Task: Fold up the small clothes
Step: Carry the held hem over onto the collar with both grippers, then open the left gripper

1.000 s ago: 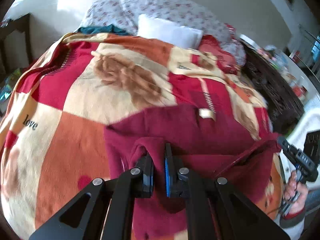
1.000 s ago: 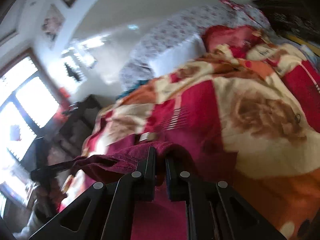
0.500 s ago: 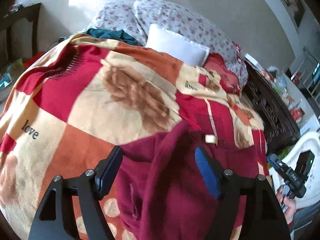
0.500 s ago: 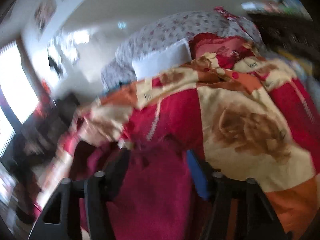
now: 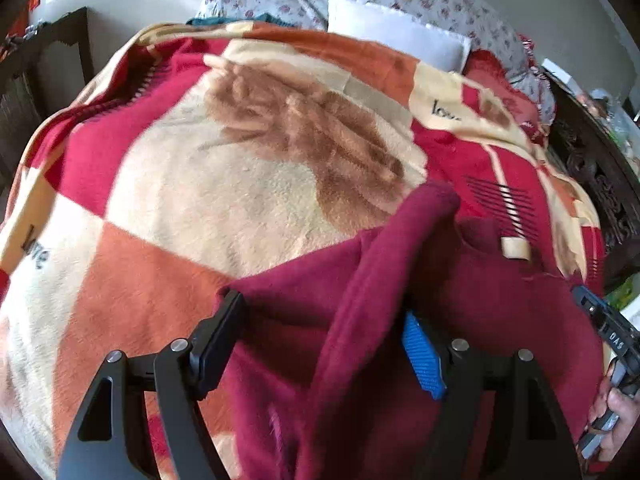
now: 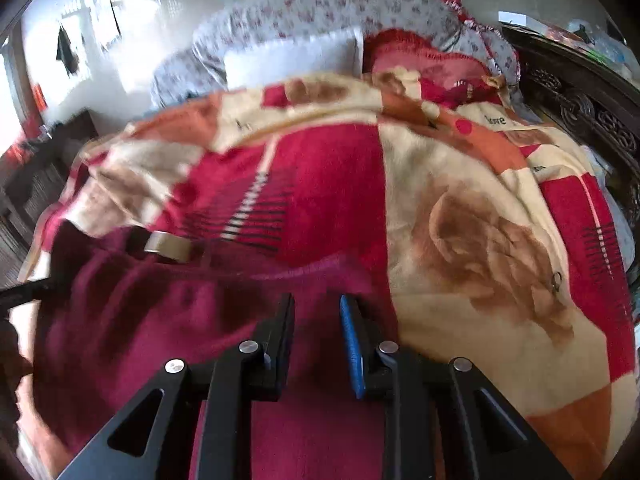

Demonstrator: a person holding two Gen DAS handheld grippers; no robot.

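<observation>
On bed: patchwork blanket [image 5: 248, 184], maroon garment [image 6: 168, 320], white pillow [image 5: 396, 36].

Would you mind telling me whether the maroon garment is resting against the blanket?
Touching. The left wrist view shows the maroon garment lying directly on the blanket, no gap at its edge.

The word "love" is woven into the patterned blanket [image 5: 248, 168] in several cream patches; the right gripper [image 5: 612, 340] apparently reads "DAS".
</observation>
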